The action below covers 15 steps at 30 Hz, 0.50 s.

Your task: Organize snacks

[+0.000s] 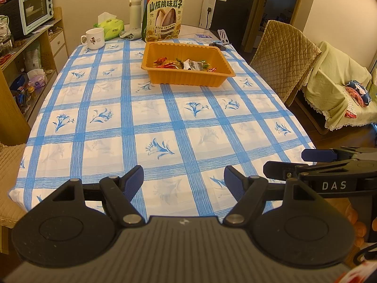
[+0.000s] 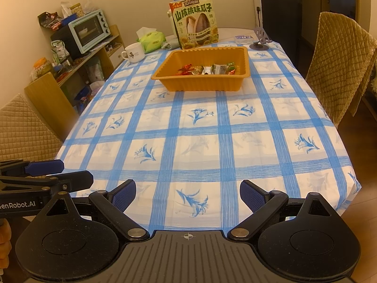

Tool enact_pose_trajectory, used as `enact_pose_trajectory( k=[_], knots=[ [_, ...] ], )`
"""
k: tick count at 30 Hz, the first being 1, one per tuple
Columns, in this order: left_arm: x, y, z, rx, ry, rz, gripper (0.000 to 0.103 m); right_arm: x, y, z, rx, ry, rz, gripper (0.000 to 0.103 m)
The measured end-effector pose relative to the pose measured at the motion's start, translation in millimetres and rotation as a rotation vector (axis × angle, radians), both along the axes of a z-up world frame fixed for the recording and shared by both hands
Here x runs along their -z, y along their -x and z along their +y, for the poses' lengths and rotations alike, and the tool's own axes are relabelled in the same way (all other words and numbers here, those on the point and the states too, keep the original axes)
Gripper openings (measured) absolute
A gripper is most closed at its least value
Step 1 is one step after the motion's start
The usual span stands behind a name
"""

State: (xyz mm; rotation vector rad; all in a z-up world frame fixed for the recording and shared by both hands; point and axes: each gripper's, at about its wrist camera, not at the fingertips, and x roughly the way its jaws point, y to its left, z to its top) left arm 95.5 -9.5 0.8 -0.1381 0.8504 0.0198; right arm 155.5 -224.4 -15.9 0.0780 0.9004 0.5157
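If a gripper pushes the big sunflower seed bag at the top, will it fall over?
Probably. The sunflower seed bag stands tall and thin on its bottom edge behind the orange tray, so a push up high would likely tip it. It looks like soft, glossy plastic, so it may crumple and feel a bit slippery.

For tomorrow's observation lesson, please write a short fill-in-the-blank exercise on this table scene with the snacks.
1. The wrapped snacks lie inside an ____ tray.
2. The tall sunflower seed bag stands ____ the tray.
3. The white mug stands beside the green ____ pack.
4. The left gripper and the right gripper both have jaws that are ____.

Missing words: orange; behind; tissue; open
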Motion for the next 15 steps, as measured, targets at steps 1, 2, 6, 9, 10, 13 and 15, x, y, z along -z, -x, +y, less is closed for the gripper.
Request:
enact_pose_trajectory(
  k=[1, 2, 6, 9, 10, 13, 15],
  knots=[
    [-0.1, -0.3, 0.0, 0.000, 0.000, 0.000, 0.073, 0.0, -0.1, 0.0, 0.000, 0.000, 0.000, 0.094],
    [0.1, 0.1, 0.0, 0.000, 0.001, 0.000, 0.074, 0.0, -0.2, 0.1, -0.001, 0.000, 0.000, 0.094],
    [0.1, -2.4, 0.3, 0.002, 0.001, 0.001, 0.074, 0.1, -0.4, 0.4, -0.001, 0.000, 0.000, 0.094],
    [0.1, -2.2, 0.4, 0.002, 0.002, -0.001, 0.074, 0.2, -0.4, -0.1, -0.002, 0.001, 0.001, 0.094],
    [0.4, -3.1, 0.1, 0.002, 0.003, -0.002, 0.074, 0.2, -0.1, 0.2, -0.001, 0.000, 0.000, 0.094],
    [1.4, -7.9, -0.3, 0.001, 0.004, -0.003, 0.074, 0.6, -1.8, 0.4, -0.003, 0.002, 0.002, 0.094],
    [2.3, -9.5, -0.1, 0.000, 0.006, 0.000, 0.074, 1.0, -3.0, 0.8, -0.005, 0.002, 0.003, 0.094]
  ],
)
